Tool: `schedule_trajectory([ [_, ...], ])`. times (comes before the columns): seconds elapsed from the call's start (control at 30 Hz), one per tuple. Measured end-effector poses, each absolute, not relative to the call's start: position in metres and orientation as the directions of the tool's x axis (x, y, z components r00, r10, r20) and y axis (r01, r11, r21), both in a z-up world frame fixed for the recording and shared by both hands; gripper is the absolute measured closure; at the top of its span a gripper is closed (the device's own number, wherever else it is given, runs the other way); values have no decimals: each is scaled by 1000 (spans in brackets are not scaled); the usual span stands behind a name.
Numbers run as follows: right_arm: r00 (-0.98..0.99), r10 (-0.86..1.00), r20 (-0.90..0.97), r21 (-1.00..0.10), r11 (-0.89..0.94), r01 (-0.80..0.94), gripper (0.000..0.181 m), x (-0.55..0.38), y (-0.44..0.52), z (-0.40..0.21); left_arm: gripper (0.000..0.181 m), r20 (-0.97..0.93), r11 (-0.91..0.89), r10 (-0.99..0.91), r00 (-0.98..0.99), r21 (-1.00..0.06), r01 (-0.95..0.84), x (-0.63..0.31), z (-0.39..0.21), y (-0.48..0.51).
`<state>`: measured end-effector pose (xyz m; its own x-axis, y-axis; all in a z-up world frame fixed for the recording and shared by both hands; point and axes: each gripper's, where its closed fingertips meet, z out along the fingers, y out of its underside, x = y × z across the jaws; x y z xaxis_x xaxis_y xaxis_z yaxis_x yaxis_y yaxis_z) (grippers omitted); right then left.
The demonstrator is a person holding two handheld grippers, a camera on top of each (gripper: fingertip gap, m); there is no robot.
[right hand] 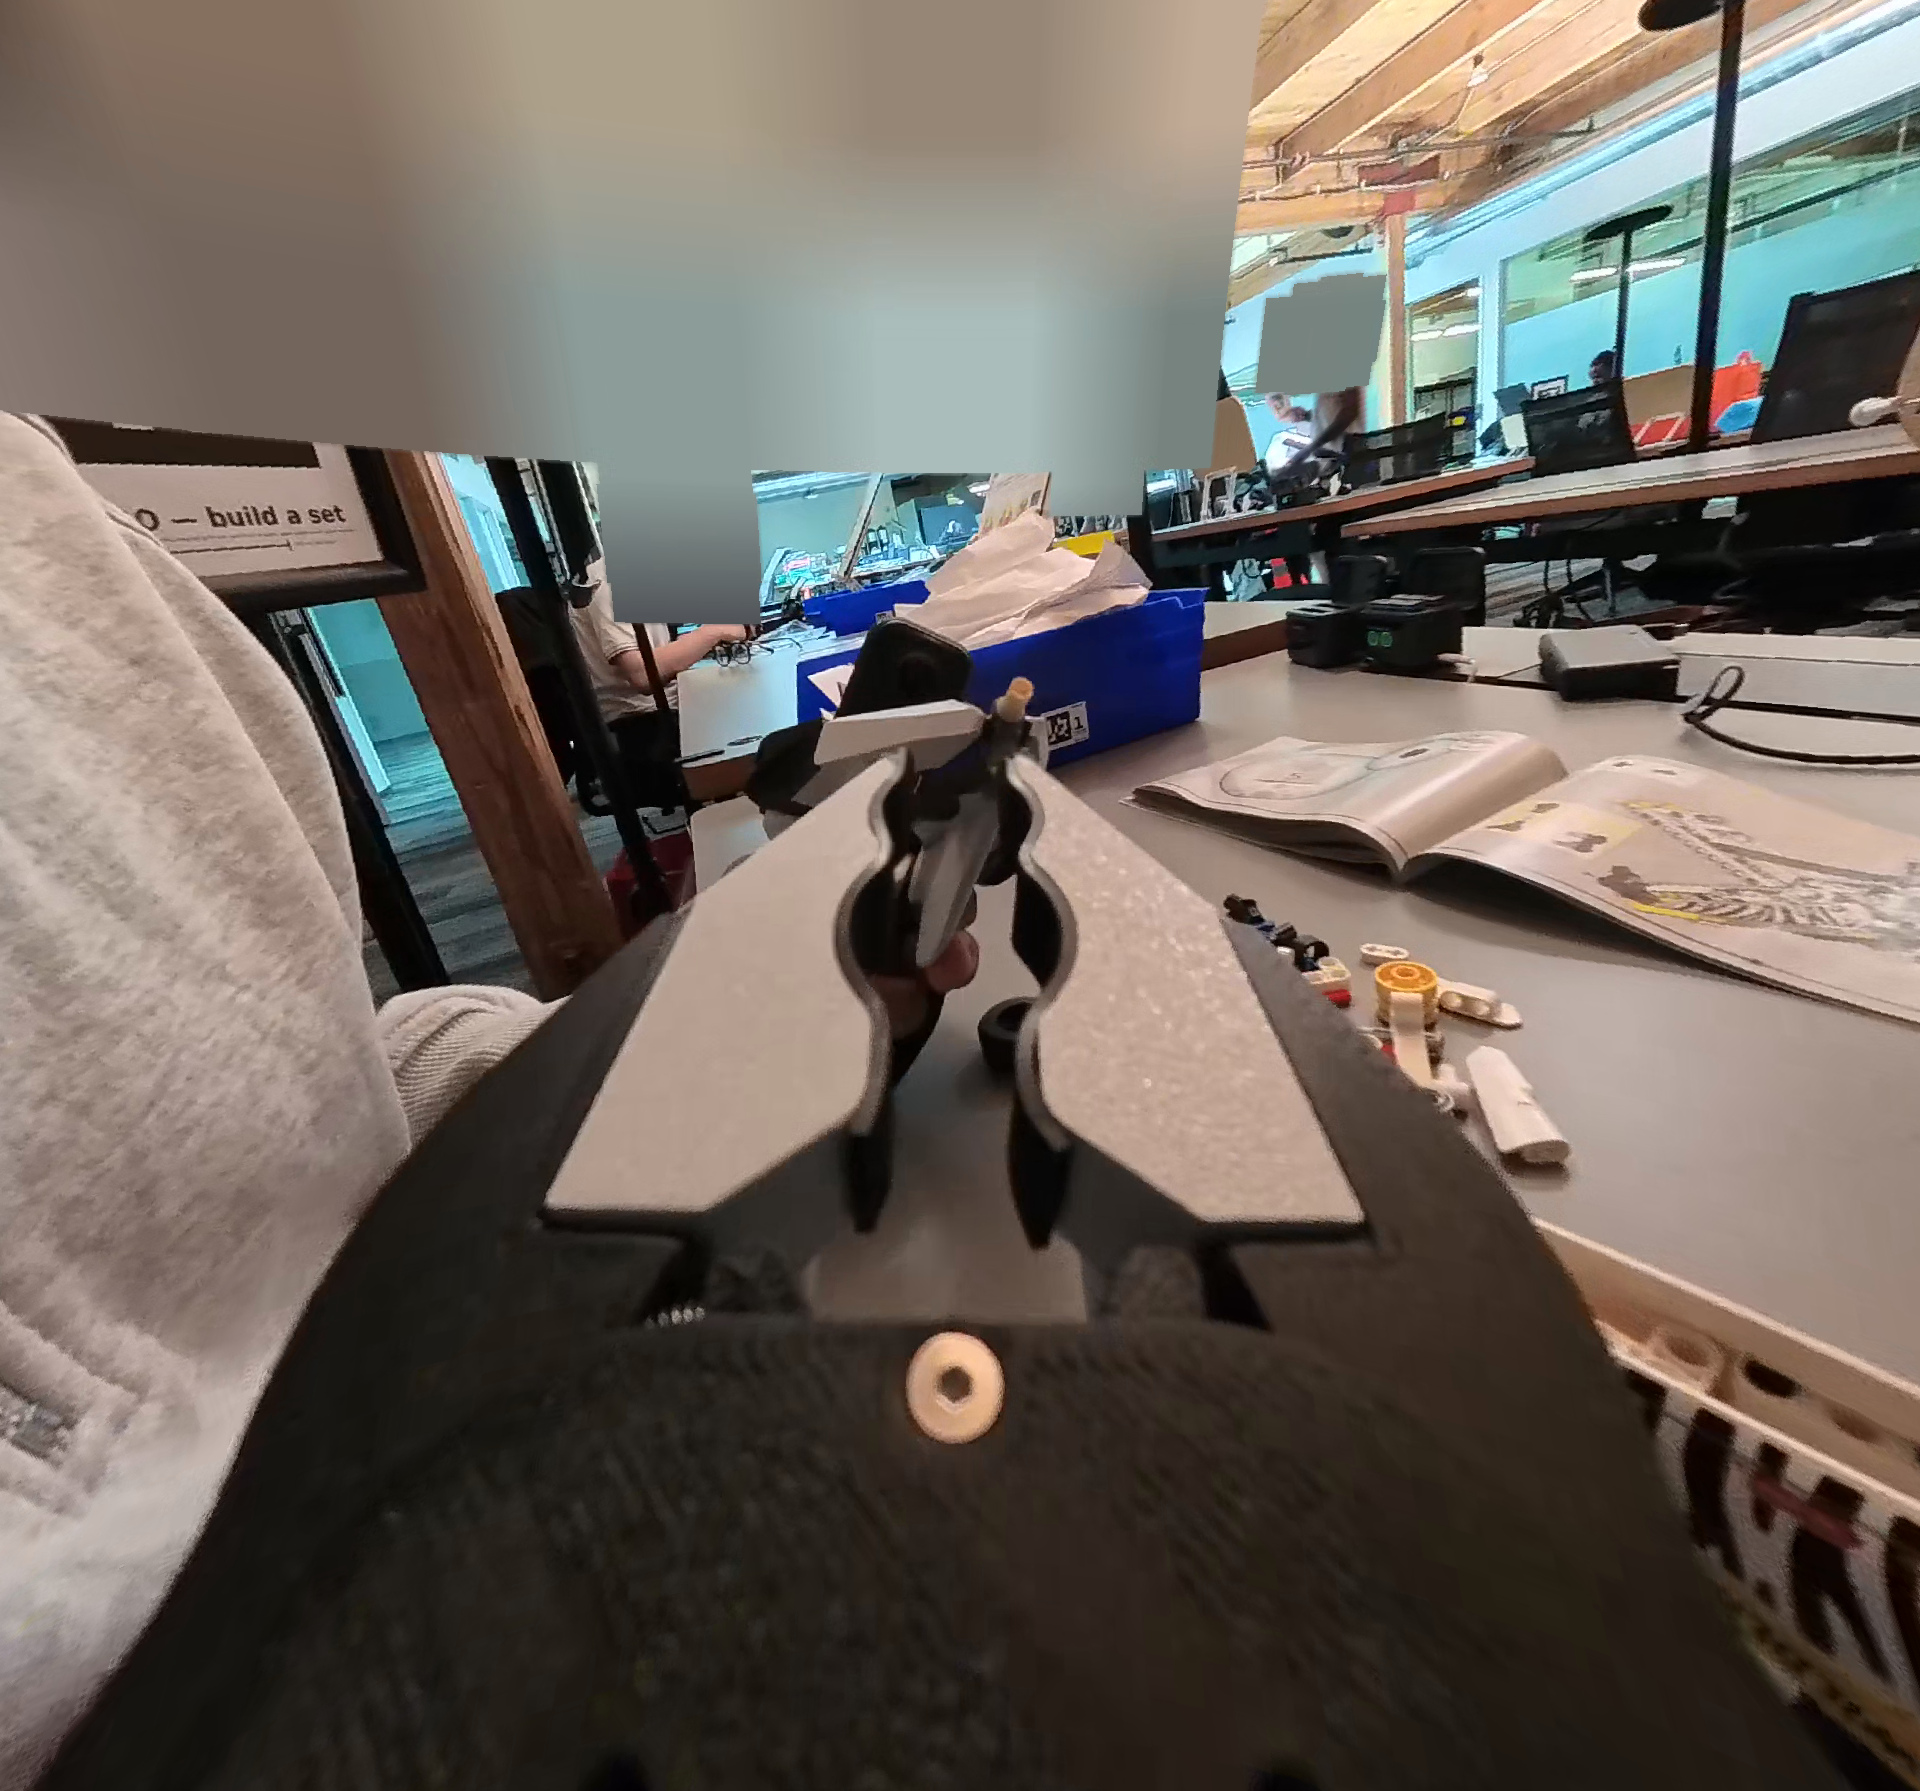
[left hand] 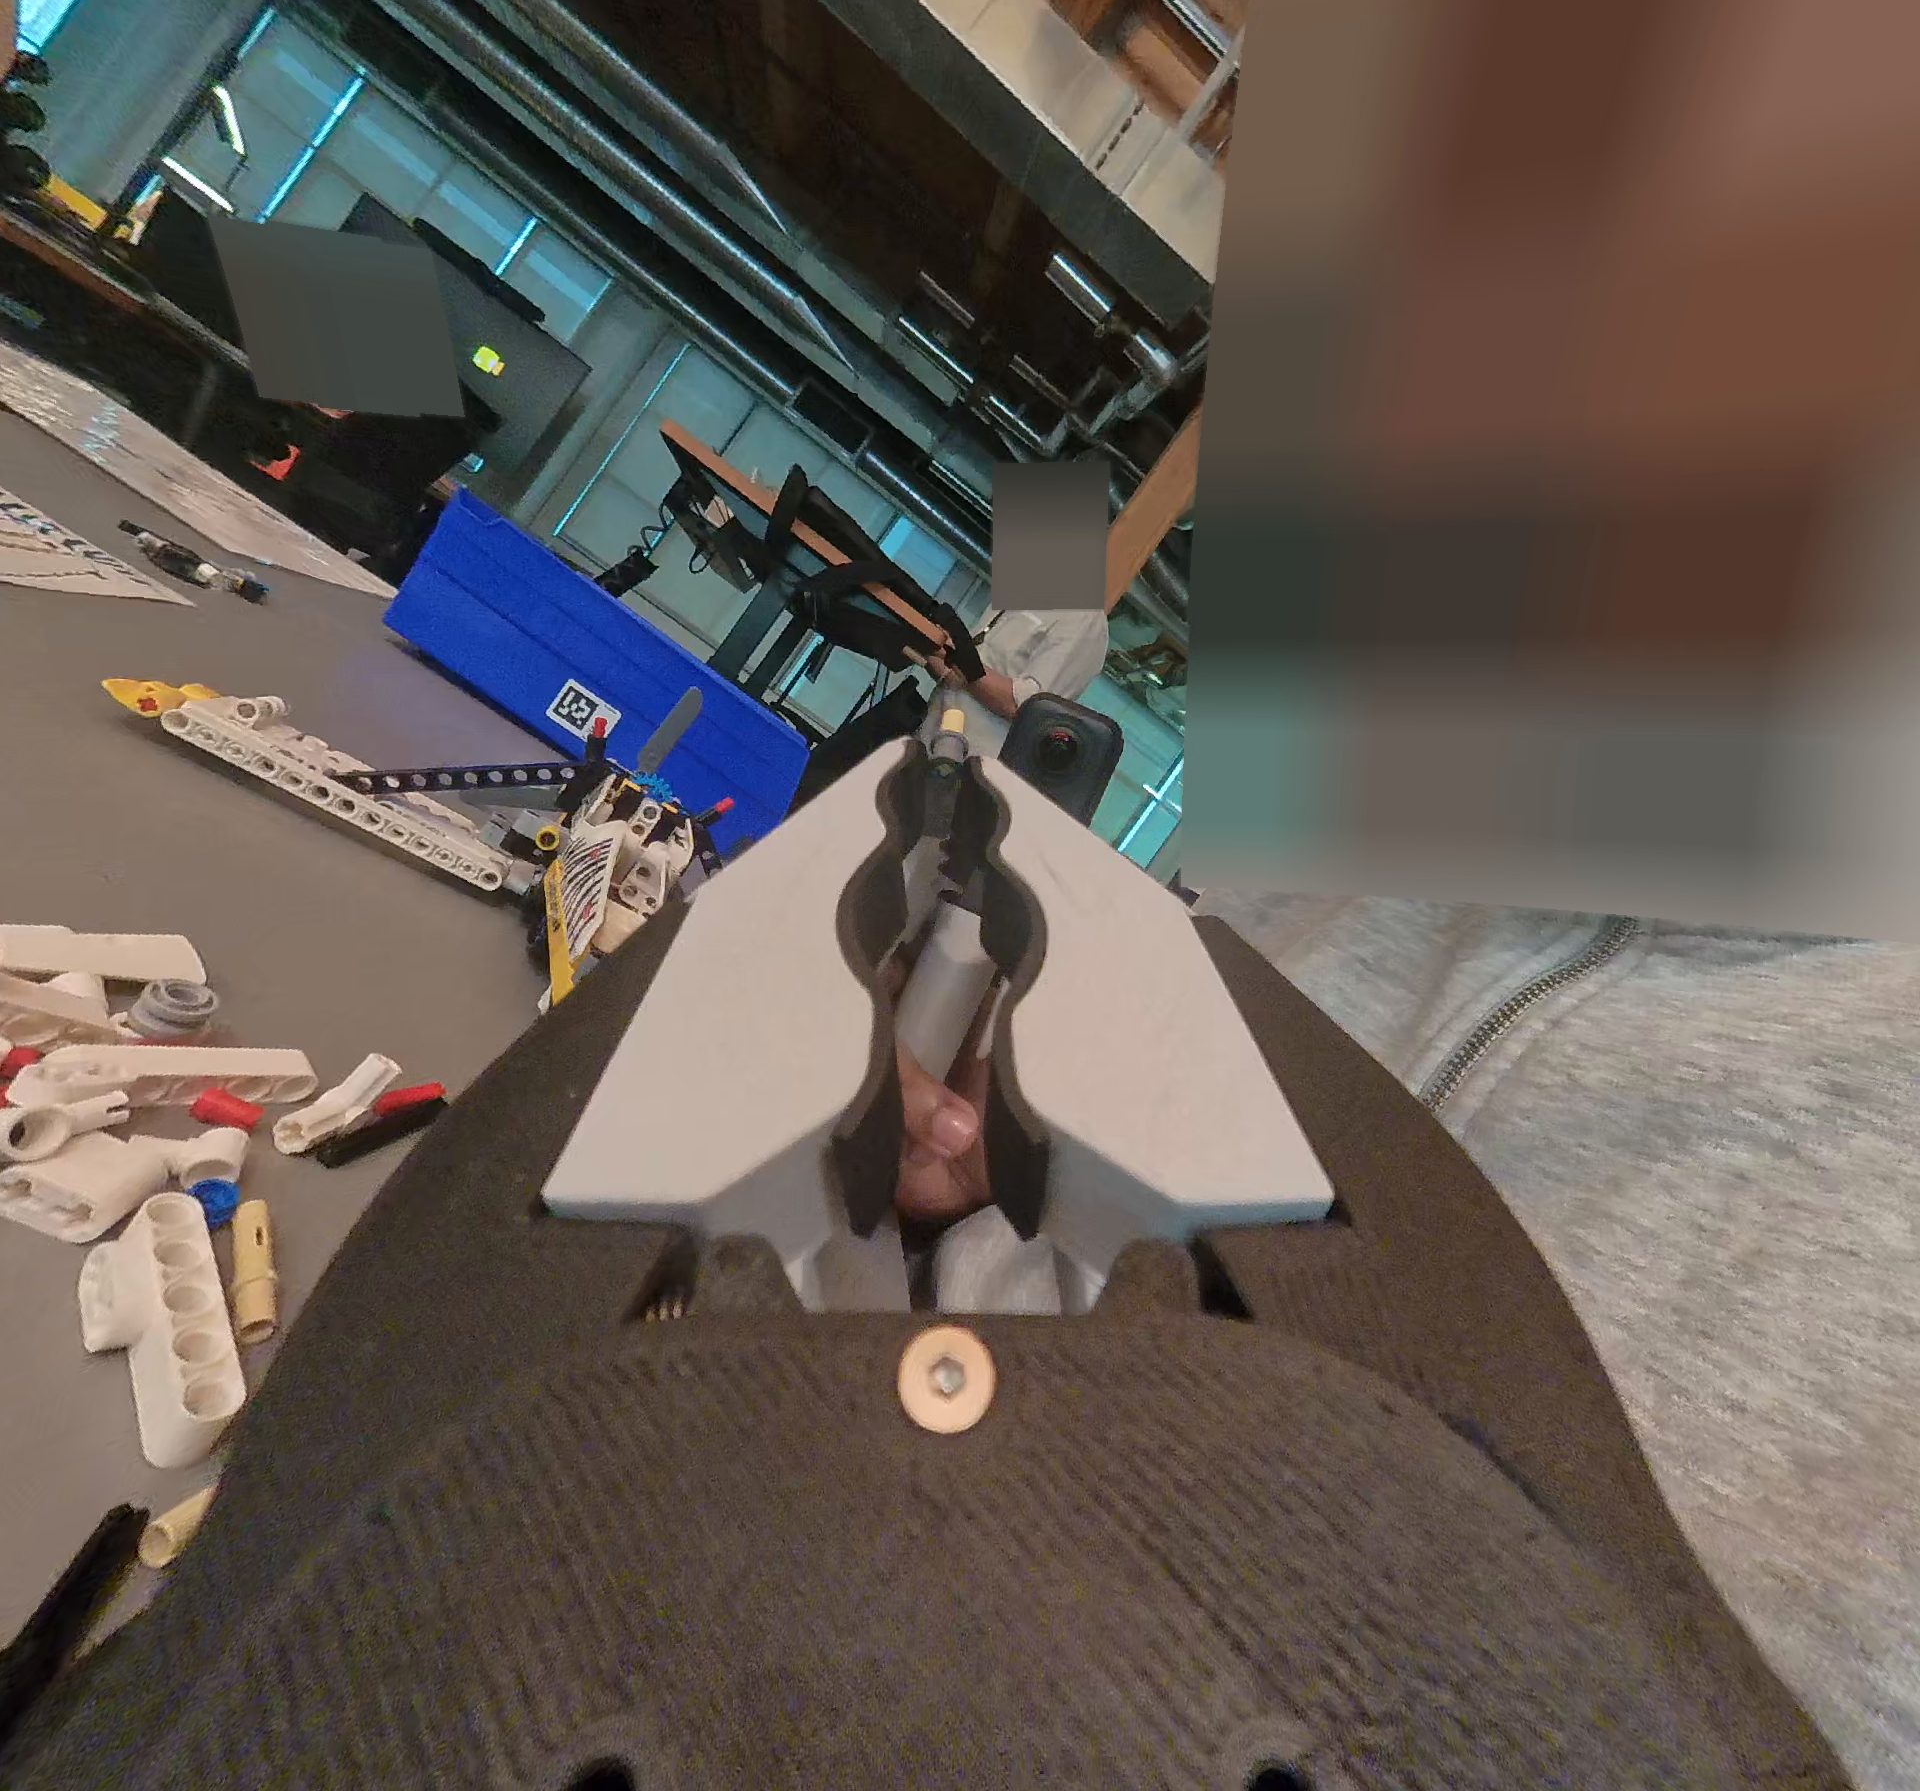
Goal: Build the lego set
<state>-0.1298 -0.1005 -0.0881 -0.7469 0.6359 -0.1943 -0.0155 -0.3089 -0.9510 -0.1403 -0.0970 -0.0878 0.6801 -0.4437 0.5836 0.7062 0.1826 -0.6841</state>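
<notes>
Above the grey desk [right hand: 1351, 1097], both hand-held grippers meet tip to tip: the left hand-held gripper [left hand: 940, 765] and right hand-held gripper [right hand: 961, 791] apparently both clench 1 tan-tipped pin piece [right hand: 1013, 707], its axis upright between them.

Grey table [right hand: 1714, 1170], open booklet [right hand: 1507, 827], blue bin [left hand: 582, 661], loose pieces [left hand: 156, 1149]
</notes>
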Motion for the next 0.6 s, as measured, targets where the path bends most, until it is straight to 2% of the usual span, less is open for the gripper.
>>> schedule_trajectory([
  [0.23,-730,639,-244,-934,-358,-1,167,-135,-90,-87,178,578,171,-445,684,-695,699,-137,-88,-96],
  [0.6,-743,635,-210,-950,-311,2,175,-134,-98,-92,178,565,153,-473,676,-703,695,-130,-87,-96],
])
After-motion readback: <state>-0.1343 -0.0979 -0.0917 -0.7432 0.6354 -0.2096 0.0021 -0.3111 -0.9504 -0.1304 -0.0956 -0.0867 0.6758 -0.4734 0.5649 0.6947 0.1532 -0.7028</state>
